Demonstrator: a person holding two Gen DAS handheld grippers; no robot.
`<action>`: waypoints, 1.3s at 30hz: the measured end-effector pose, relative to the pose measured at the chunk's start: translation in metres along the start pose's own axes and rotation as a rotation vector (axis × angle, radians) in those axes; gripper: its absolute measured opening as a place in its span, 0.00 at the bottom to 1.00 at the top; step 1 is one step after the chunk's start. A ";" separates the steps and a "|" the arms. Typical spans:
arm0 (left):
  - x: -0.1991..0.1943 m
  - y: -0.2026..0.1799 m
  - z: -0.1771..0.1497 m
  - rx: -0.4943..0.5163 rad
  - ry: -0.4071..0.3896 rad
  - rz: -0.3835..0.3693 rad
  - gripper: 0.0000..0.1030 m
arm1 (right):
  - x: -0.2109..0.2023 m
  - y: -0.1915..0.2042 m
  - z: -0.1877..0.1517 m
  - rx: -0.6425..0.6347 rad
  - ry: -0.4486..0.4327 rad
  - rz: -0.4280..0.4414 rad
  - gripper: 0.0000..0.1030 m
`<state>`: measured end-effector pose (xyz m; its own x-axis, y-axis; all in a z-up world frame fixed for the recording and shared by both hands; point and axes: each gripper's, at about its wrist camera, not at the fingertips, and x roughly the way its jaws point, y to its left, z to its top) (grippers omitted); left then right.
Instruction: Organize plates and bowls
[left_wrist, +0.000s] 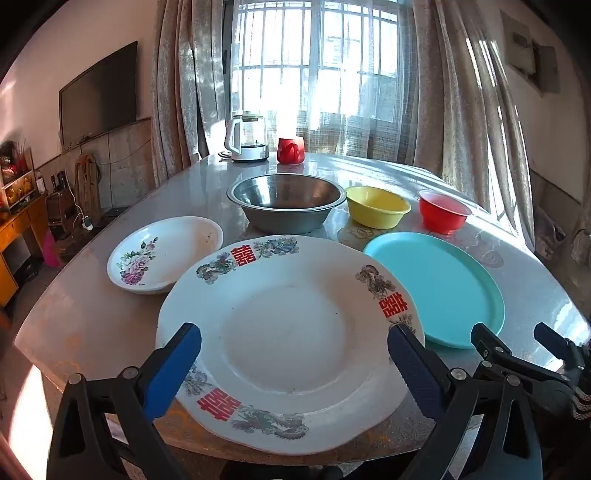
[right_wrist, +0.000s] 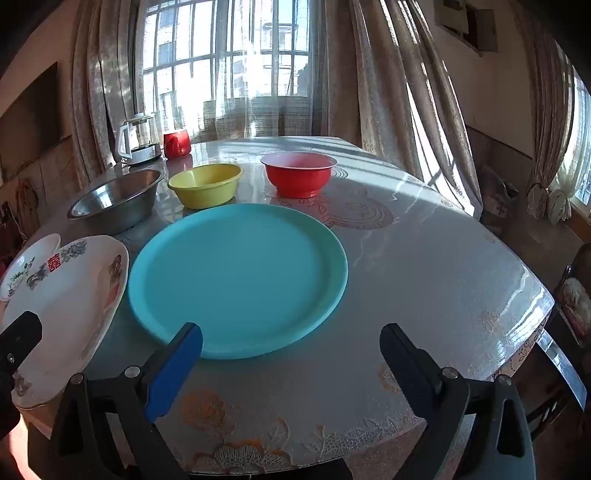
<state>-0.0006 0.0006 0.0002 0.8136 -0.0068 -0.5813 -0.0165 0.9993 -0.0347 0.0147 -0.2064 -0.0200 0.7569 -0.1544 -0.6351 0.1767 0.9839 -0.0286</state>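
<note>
Both grippers gape wide, empty: left gripper (left_wrist: 294, 350) over dragon plate (left_wrist: 288, 343), right gripper (right_wrist: 291, 347) at teal plate (right_wrist: 238, 277).

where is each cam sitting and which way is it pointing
Left wrist: rides the left hand-held gripper, tilted down over the table's near edge at the large white plate; its open blue fingers and the right hand-held gripper show.
Right wrist: rides the right hand-held gripper, tilted down at the teal plate; its open fingers show, a dark part at the left edge.
Shared: both face the window across the table; both see the steel bowl, yellow bowl and red bowl.
</note>
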 end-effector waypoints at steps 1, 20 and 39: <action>-0.001 0.000 0.000 -0.001 -0.002 0.000 0.99 | 0.001 -0.001 0.000 -0.005 0.004 0.004 0.96; 0.002 0.003 -0.001 -0.011 0.013 0.003 0.99 | -0.001 0.009 -0.005 -0.045 -0.032 0.013 0.96; -0.002 -0.002 0.000 0.017 0.003 0.003 0.99 | -0.001 0.001 -0.005 -0.014 -0.028 0.027 0.96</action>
<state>-0.0022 -0.0019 0.0013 0.8117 -0.0035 -0.5841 -0.0095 0.9998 -0.0192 0.0108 -0.2051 -0.0229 0.7785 -0.1300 -0.6141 0.1472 0.9888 -0.0227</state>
